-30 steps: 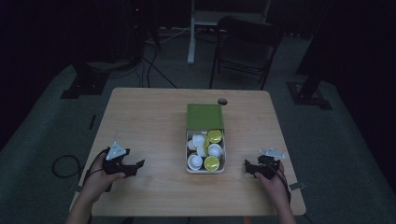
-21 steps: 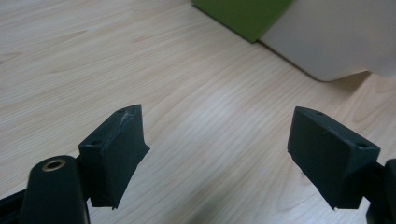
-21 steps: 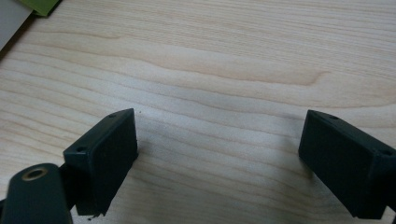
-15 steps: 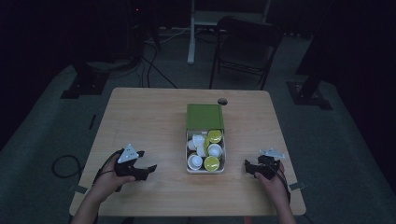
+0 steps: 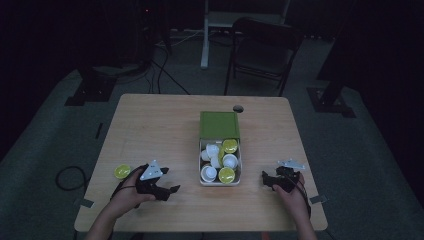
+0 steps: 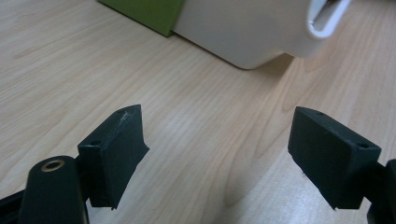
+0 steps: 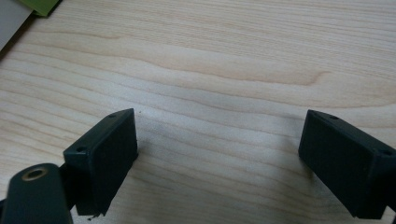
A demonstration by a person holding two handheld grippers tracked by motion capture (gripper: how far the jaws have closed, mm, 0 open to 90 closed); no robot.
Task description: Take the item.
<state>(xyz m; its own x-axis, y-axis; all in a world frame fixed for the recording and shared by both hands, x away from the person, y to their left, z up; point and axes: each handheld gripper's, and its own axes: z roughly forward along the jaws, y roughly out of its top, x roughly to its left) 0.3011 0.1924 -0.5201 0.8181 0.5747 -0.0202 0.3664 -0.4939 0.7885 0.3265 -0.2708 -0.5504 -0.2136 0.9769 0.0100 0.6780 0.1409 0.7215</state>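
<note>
Wooden surface (image 5: 165,130) lies bare between the spread, empty left tool (image 5: 167,191) and the white box (image 5: 220,182) of cups ahead. Right tool (image 5: 266,180) rests spread too. Next, I judge, comes reaching a cup.

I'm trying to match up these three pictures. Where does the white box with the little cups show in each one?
High view: the white box sits at table centre, between both grippers.
Left gripper view: its rounded white corner is at top, beyond the open jaws.
Right gripper view: a white sliver at top left looks like it.
Shared landmark: the green lid adjoining the box.
</note>
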